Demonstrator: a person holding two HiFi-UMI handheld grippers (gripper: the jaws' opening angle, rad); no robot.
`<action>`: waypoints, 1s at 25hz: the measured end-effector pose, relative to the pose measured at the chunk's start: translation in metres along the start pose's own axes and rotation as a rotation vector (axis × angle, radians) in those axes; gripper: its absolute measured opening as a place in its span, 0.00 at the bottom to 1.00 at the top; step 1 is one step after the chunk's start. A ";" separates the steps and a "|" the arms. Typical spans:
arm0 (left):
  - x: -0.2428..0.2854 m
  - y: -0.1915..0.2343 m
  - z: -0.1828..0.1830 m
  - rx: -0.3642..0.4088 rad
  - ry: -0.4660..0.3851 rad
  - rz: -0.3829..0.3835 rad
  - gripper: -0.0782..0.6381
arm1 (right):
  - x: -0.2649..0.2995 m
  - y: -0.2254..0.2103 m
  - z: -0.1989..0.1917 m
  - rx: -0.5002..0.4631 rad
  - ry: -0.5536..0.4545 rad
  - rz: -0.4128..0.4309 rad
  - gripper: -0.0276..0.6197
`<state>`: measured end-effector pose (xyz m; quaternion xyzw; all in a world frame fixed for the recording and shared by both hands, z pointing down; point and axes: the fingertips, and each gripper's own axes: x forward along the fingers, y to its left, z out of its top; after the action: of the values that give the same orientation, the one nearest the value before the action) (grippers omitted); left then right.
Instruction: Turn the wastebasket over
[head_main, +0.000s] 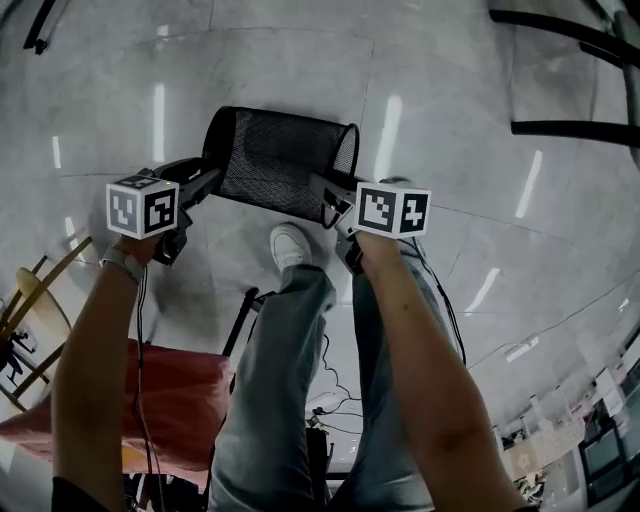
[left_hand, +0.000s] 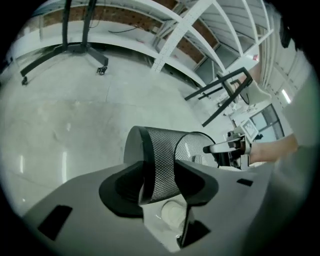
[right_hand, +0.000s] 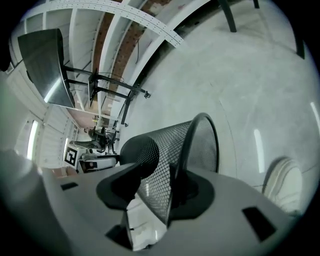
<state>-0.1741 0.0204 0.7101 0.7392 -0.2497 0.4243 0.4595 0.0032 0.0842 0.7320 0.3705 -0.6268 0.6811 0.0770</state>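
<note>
Closest up are the two forearms (head_main: 420, 380) reaching down and out, with jeans (head_main: 280, 400) and one white shoe (head_main: 290, 245) under them. Each hand has a gripper with its marker cube on top.

The basket (head_main: 280, 155), black mesh, is on its side between the two grippers, just past the shoe. The closed bottom points to the person's left and the open rim to the right. It looks held up off the grey floor (head_main: 450, 100), though I can't swear to it from these angles.

The left gripper (head_main: 205, 185) has the bottom end. In its own view the jaws sit at a middling width with the mesh wall and the dark bottom band wedged between them, pads pressing on it. You can see the shoe through the gap below.

The right gripper (head_main: 325, 195) has the rim end. Its view shows the mesh wall right by the rim pinched between the jaws, one jaw inside the basket and one outside, also at a medium width.

Other stuff: a red fabric thing (head_main: 180, 395) down by the left leg, some cables (head_main: 335, 380) on the floor between the legs, and a black frame (head_main: 570, 75) at the top right, well away from the basket.
</note>
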 end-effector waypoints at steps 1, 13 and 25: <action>-0.007 0.000 -0.003 -0.040 -0.029 0.002 0.38 | 0.002 0.004 0.001 -0.015 0.011 0.013 0.32; -0.066 -0.014 0.012 -0.154 -0.276 0.049 0.36 | 0.024 0.017 0.030 -0.083 0.022 0.083 0.45; -0.052 -0.134 0.038 -0.076 -0.335 -0.109 0.34 | -0.036 -0.055 0.085 -0.113 -0.152 -0.199 0.59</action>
<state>-0.0840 0.0458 0.5951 0.7939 -0.2981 0.2601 0.4617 0.0949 0.0309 0.7489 0.4763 -0.6284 0.6038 0.1172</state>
